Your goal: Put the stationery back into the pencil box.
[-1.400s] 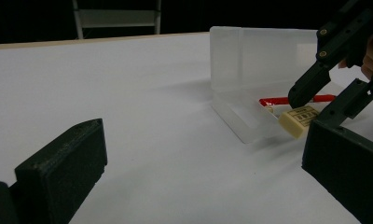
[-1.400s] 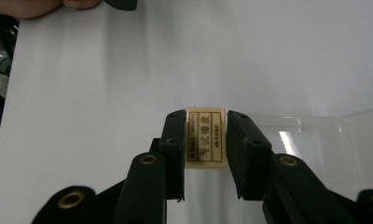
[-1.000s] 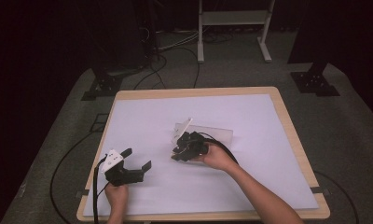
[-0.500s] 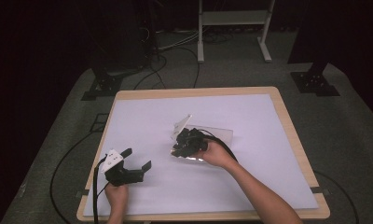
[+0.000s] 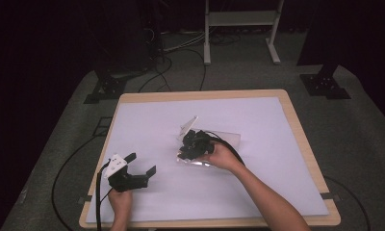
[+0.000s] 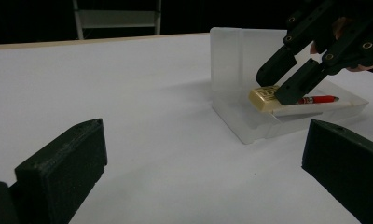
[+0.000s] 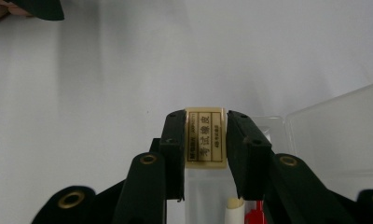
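Eraser [image 7: 204, 137] is pinched squarely by the right gripper [image 7: 204, 140] over the clear pencil case [image 6: 287, 119]; it should be lowered level, clear of the red pen [image 6: 321, 99].

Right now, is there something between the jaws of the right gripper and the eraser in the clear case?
Nothing visible. The right gripper has both jaws pressed directly on the sides of the eraser. It sits at the open end of the clear case, beside a red pen. The left gripper rests open, well apart.
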Action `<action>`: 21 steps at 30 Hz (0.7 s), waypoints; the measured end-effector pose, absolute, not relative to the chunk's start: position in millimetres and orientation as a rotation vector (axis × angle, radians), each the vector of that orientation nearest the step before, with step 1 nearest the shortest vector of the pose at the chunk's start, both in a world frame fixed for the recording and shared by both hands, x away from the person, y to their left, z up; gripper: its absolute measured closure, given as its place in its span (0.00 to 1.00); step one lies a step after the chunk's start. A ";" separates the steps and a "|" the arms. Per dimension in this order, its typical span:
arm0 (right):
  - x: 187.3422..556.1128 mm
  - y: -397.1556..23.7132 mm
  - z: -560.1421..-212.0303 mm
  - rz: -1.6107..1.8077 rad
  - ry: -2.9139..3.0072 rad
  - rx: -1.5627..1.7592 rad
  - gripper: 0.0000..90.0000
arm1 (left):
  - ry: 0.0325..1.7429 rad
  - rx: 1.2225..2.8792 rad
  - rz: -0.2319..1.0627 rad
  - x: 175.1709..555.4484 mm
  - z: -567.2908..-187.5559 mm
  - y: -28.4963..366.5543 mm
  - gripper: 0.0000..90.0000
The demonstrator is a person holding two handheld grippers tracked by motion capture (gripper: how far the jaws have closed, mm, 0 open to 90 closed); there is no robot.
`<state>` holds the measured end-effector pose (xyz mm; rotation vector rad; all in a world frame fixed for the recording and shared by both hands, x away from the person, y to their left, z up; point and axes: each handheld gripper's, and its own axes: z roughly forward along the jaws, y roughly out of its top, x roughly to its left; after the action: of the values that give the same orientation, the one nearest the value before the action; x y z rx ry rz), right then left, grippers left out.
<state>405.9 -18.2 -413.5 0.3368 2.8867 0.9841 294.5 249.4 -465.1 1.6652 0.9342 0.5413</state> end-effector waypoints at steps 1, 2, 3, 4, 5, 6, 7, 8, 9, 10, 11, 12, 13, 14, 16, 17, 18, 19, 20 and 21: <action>406.4 -18.1 -414.1 0.985 2.885 0.338 0.76 | 0.934 1.665 0.541 294.4 -465.1 249.5 0.00; 407.5 -18.0 -415.1 0.986 2.884 0.343 0.76 | 0.935 1.662 0.540 294.5 -465.1 249.6 0.00; 408.0 -18.3 -415.5 0.979 2.887 0.348 0.76 | 0.935 1.662 0.540 294.5 -465.1 249.6 0.00; 409.0 -18.5 -416.2 0.978 2.886 0.350 0.76 | 0.936 1.663 0.539 294.7 -465.0 249.6 0.00; 409.0 -18.5 -416.2 0.978 2.886 0.350 0.76 | 0.936 1.663 0.539 294.7 -465.0 249.6 0.00; 411.0 -19.5 -417.3 0.969 2.888 0.353 0.76 | 0.935 1.664 0.539 294.7 -465.0 249.6 0.00; 411.0 -19.5 -417.3 0.969 2.888 0.353 0.76 | 0.935 1.664 0.539 294.7 -465.0 249.6 0.00; 412.0 -20.4 -417.5 0.969 2.890 0.362 0.76 | 0.935 1.665 0.539 294.7 -465.0 249.5 0.00; 413.4 -21.1 -417.7 0.976 2.889 0.365 0.76 | 0.935 1.666 0.539 294.6 -465.0 249.5 0.00; 414.3 -21.7 -417.8 0.973 2.889 0.367 0.76 | 0.934 1.666 0.540 294.6 -465.0 249.5 0.00; 415.3 -22.0 -418.1 0.973 2.885 0.363 0.76 | 0.935 1.666 0.540 294.6 -465.1 249.5 0.00; 416.3 -22.1 -419.0 0.965 2.890 0.371 0.76 | 0.936 1.664 0.539 294.7 -465.1 249.6 0.00; 416.3 -22.1 -419.0 0.965 2.890 0.371 0.76 | 0.936 1.664 0.539 294.7 -465.1 249.6 0.00; 416.6 -21.5 -420.1 0.954 2.888 0.370 0.76 | 0.937 1.665 0.539 294.7 -465.1 249.5 0.00; 417.6 -21.1 -421.3 0.957 2.887 0.377 0.76 | 0.935 1.666 0.539 294.6 -465.1 249.5 0.00; 418.0 -20.8 -421.8 0.953 2.888 0.379 0.76 | 0.934 1.665 0.541 294.5 -465.1 249.6 0.00; 418.5 -20.6 -422.4 0.950 2.889 0.381 0.76 | 0.936 1.662 0.540 294.5 -465.1 249.5 0.00; 419.3 -20.3 -423.3 0.950 2.892 0.381 0.76 | 0.937 1.662 0.539 294.6 -465.1 249.6 0.00; 419.9 -20.0 -423.7 0.943 2.894 0.379 0.76 | 0.937 1.661 0.538 294.6 -465.1 249.7 0.00; 419.9 -20.0 -423.7 0.943 2.894 0.379 0.76 | 0.937 1.661 0.538 294.6 -465.1 249.7 0.00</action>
<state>419.9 -20.0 -423.7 0.3785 2.8945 0.9435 294.6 249.7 -465.1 1.6608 0.9371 0.5379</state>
